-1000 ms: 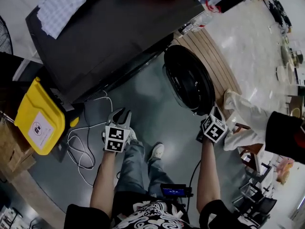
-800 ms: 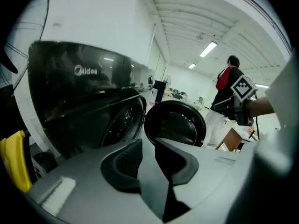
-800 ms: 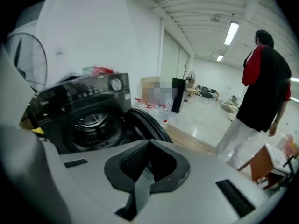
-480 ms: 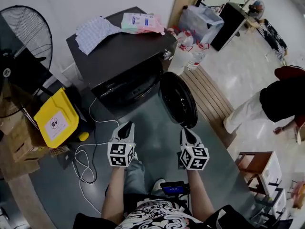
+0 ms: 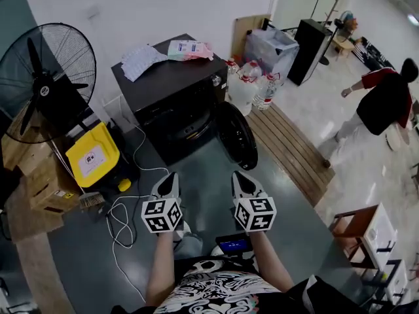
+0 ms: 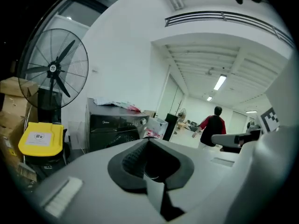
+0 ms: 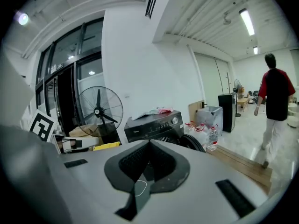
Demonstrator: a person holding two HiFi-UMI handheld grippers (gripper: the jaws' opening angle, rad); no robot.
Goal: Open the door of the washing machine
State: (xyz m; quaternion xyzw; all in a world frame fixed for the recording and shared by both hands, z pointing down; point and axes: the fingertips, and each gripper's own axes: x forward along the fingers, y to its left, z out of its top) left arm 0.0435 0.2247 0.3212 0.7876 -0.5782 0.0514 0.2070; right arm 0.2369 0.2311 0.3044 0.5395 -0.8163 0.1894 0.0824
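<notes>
Left gripper (image 5: 171,177) is clamped tight, jaws meeting with nothing between them. Right gripper (image 5: 237,176) is the same: closed and empty. Both hang side by side over the grey floor (image 5: 204,175), well apart from the washer (image 5: 171,97) ahead of me. Its door (image 5: 237,136) stands swung open at the washer's right front corner, ahead of my right gripper.

Nothing sits between me and the machine except a white cable (image 5: 124,208) looping over the floor on the left. Left of the washer I've got a yellow bin (image 5: 105,146), boxes (image 5: 33,175) and a big fan (image 5: 46,77). On its right are bottles (image 5: 252,84) and wooden decking (image 5: 291,149). Cloths (image 5: 157,54) lie on top of the washer. A person (image 5: 386,100) in a red top stands far off to the right.

The opening behind the door is dark, so I can't see inside. Lettering on the washer's front is too small for me to read, and so is the bin's label (image 5: 91,161).
</notes>
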